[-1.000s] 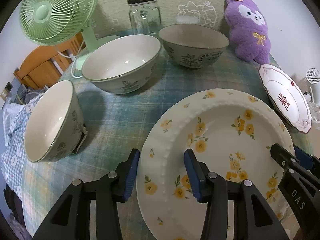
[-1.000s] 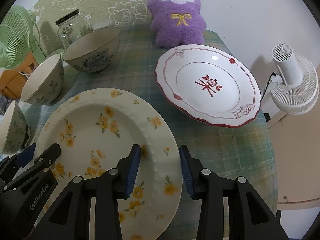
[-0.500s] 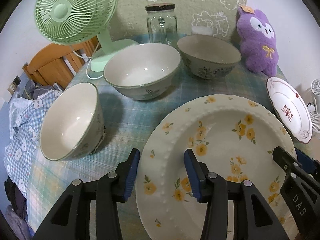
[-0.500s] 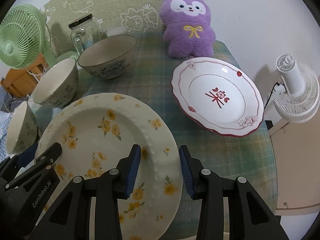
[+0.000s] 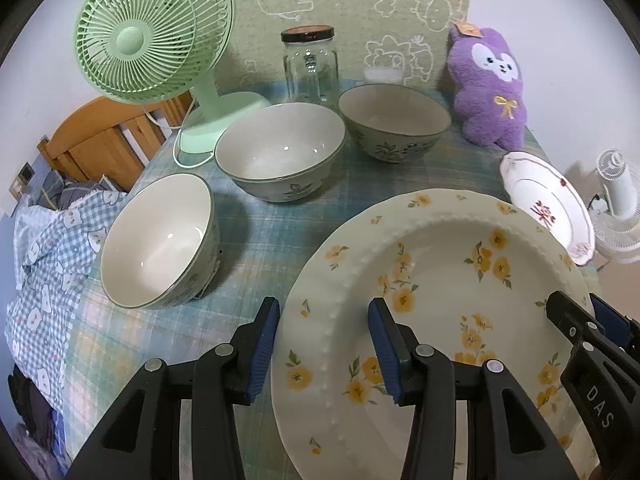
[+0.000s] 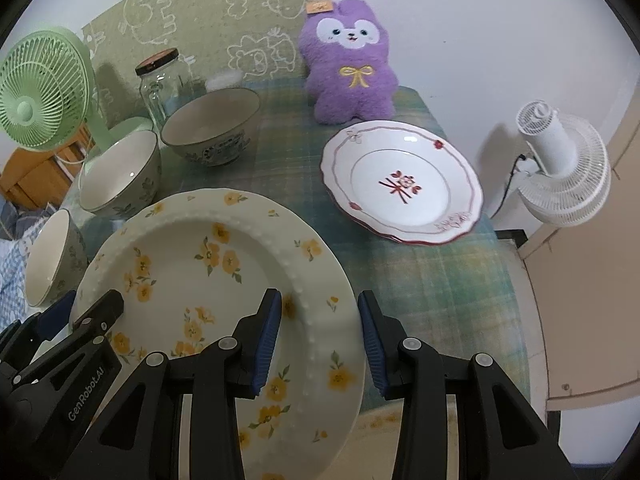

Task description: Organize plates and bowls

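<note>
Yellow-flower plate (image 5: 440, 280) is held off the bench (image 6: 420, 280), its rim pinched on opposite sides by the left tool (image 5: 322, 344) and right tool (image 6: 318, 338). Red-trim plate (image 6: 400, 182) sits ahead-right of the right tool. Three bowls ahead-left of the left tool: nearest (image 5: 160, 240), middle (image 5: 280, 152), far (image 5: 394, 120).
</note>
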Demonstrator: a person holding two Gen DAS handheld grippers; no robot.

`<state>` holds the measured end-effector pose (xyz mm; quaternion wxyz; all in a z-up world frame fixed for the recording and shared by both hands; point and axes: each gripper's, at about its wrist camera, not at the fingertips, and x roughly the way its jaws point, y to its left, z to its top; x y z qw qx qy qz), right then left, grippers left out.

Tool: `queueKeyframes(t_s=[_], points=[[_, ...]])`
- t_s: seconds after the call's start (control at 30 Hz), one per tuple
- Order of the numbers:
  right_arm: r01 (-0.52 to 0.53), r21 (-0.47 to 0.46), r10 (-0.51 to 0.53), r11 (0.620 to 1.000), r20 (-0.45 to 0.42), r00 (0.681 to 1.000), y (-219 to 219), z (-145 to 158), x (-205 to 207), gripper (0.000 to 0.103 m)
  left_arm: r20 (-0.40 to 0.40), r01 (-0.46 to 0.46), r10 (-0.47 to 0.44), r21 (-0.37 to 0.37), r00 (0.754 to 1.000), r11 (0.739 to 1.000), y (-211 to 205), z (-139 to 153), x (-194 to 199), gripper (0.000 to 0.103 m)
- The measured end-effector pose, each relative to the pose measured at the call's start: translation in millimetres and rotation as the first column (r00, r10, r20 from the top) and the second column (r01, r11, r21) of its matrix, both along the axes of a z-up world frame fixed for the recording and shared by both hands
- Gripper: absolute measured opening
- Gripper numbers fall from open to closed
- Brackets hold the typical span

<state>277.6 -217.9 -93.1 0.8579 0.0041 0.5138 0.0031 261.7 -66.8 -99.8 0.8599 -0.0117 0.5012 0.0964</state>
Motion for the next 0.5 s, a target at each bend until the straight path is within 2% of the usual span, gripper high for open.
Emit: queueKeyframes(t_s=[0.5], points=[[0.078, -0.022, -0.077, 0.997, 0.052, 0.996, -4.8, 36.9, -51.6, 0.043, 0.035, 0.085, -0.084, -0.021, 0.996, 0.996, -4.3, 28.9, -37.6, 0.046]])
